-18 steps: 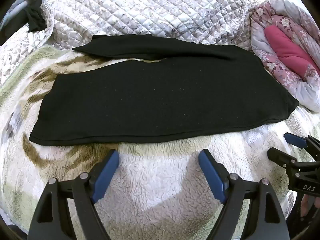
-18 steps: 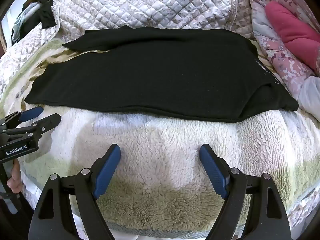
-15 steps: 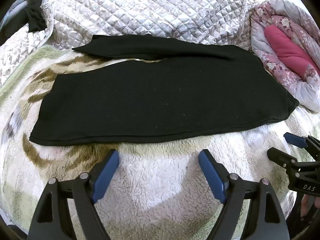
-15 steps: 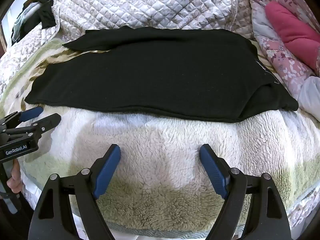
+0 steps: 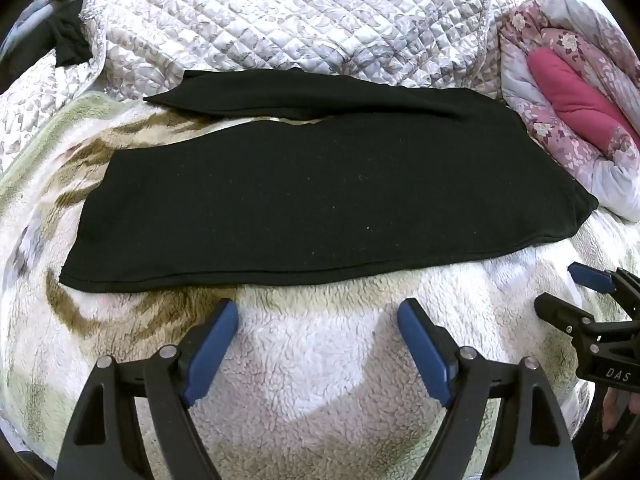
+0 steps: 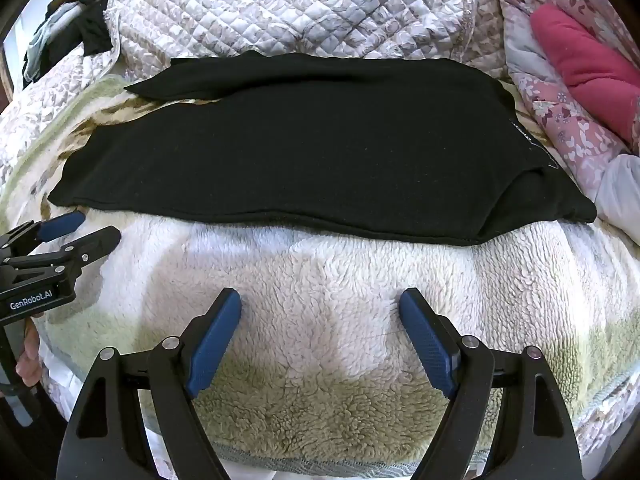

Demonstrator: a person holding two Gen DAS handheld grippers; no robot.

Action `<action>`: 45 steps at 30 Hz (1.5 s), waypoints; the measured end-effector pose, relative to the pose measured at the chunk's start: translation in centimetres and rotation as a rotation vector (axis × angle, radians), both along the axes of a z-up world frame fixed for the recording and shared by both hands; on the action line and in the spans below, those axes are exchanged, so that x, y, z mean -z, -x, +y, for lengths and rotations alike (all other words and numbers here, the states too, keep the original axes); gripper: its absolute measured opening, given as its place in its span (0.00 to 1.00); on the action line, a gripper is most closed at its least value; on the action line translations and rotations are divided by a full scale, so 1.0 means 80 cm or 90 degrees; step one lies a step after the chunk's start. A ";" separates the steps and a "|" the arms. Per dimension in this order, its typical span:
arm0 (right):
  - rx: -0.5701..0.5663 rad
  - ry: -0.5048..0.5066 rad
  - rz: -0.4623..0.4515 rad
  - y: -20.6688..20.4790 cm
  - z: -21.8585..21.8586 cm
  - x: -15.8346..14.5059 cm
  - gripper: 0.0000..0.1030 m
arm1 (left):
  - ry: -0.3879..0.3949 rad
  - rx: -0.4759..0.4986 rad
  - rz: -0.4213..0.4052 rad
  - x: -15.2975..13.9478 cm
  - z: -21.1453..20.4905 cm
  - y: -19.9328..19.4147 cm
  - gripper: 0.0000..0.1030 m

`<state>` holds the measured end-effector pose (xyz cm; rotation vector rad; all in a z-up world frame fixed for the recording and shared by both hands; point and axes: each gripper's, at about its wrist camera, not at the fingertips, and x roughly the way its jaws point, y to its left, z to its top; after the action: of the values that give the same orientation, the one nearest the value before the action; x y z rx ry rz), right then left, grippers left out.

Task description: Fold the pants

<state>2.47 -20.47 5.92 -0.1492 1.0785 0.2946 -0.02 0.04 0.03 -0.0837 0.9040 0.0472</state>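
Observation:
Black pants (image 5: 320,200) (image 6: 304,152) lie flat across a fleece blanket, legs pointing left and waist at the right. The far leg splays slightly away from the near one at the left end. My left gripper (image 5: 318,312) hovers open over the fleece just in front of the pants' near edge, nothing between its blue pads. My right gripper (image 6: 320,308) is likewise open and empty, a little short of the near hem. Each gripper shows in the other's view: the right one (image 5: 576,288) at the right edge, the left one (image 6: 80,228) at the left edge.
A cream and brown fleece blanket (image 6: 328,280) covers the bed. A quilted grey cover (image 5: 288,20) is bunched behind the pants. A pink floral quilt (image 5: 572,92) lies at the right. Dark clothes (image 6: 80,28) hang at the far left.

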 end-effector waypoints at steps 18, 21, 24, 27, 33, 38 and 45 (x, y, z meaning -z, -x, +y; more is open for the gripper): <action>0.000 0.003 -0.001 0.000 0.001 -0.001 0.79 | -0.009 0.000 0.003 0.001 -0.009 -0.001 0.82; -0.001 0.004 -0.001 0.000 0.001 -0.001 0.79 | -0.009 0.001 0.004 0.001 -0.009 -0.001 0.82; 0.000 0.004 -0.002 0.000 0.001 -0.001 0.79 | -0.010 0.001 0.003 0.001 -0.009 -0.001 0.82; -0.001 0.005 0.000 0.000 0.001 -0.001 0.79 | -0.010 0.001 0.004 0.001 -0.009 -0.001 0.82; -0.001 0.005 -0.001 0.000 0.002 -0.001 0.79 | -0.010 0.001 0.003 0.000 -0.009 -0.001 0.82; -0.001 0.006 -0.001 0.000 0.002 0.000 0.79 | -0.011 0.001 0.003 0.000 -0.009 0.000 0.82; -0.001 0.006 -0.001 0.000 0.002 0.000 0.79 | -0.011 0.001 0.003 0.000 -0.009 0.000 0.82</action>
<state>2.50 -20.32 5.92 -0.1588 1.0787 0.2912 0.01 -0.68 -0.01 -0.0659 0.9075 0.0536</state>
